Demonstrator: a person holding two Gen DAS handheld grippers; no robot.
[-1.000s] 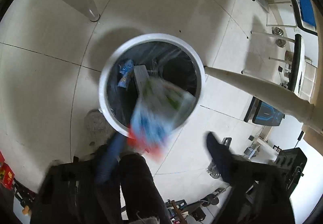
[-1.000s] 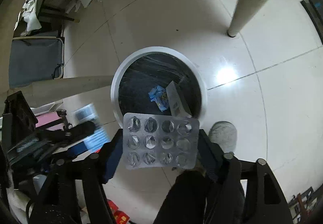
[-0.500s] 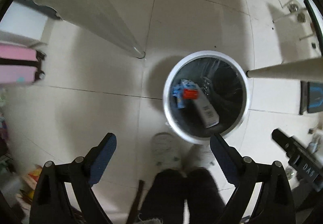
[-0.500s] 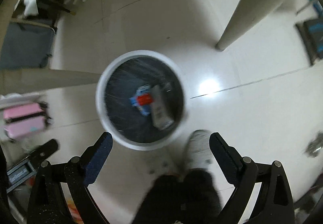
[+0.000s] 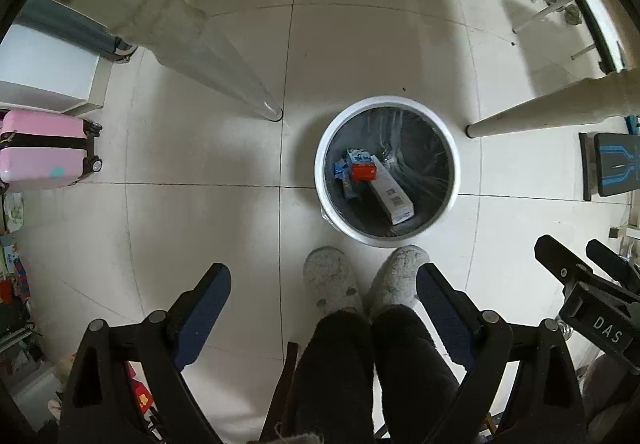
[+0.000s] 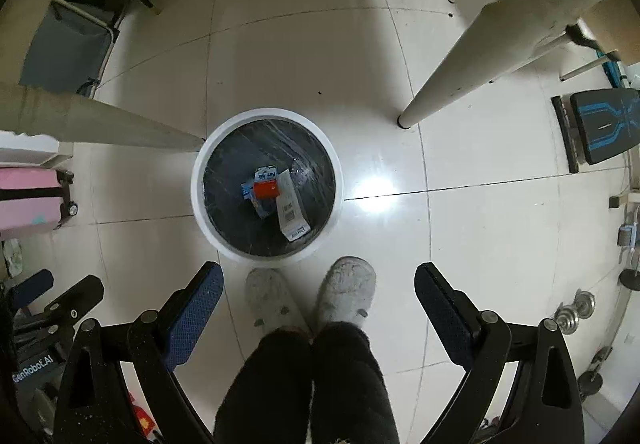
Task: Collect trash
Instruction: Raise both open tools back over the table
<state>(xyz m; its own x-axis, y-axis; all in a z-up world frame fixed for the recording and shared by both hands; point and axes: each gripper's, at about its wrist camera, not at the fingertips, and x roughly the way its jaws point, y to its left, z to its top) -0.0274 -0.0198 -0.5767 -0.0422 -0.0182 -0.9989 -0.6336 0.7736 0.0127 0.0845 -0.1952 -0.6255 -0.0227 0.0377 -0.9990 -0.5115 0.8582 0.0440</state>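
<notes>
Seen from above, the left gripper [image 5: 323, 284] points down at the tiled floor [image 5: 200, 236] with its blue-padded fingers [image 5: 204, 304] spread wide and nothing between them. Off to its left stands a pink suitcase [image 5: 40, 150], and ahead of its left finger a pale table leg [image 5: 224, 76] meets the floor. Just ahead of the gap between the fingers are the person's two grey slippers [image 5: 328, 280], and beyond them the white-rimmed trash bin [image 5: 384, 102], lined with a dark bag. In it lie a blue wrapper [image 5: 344, 174], a small red box [image 5: 363, 171] and a long white carton [image 5: 390, 194], the red box resting over the other two. The right gripper [image 6: 318, 284] is likewise spread wide and empty, pointing down. In its view the bin [image 6: 266, 114] sits ahead of its left finger, just beyond the slippers [image 6: 348, 292], with the same trash [image 6: 276, 190] at the bottom. A second table leg [image 6: 460, 72] stands ahead of its right finger, well apart from the bin.
</notes>
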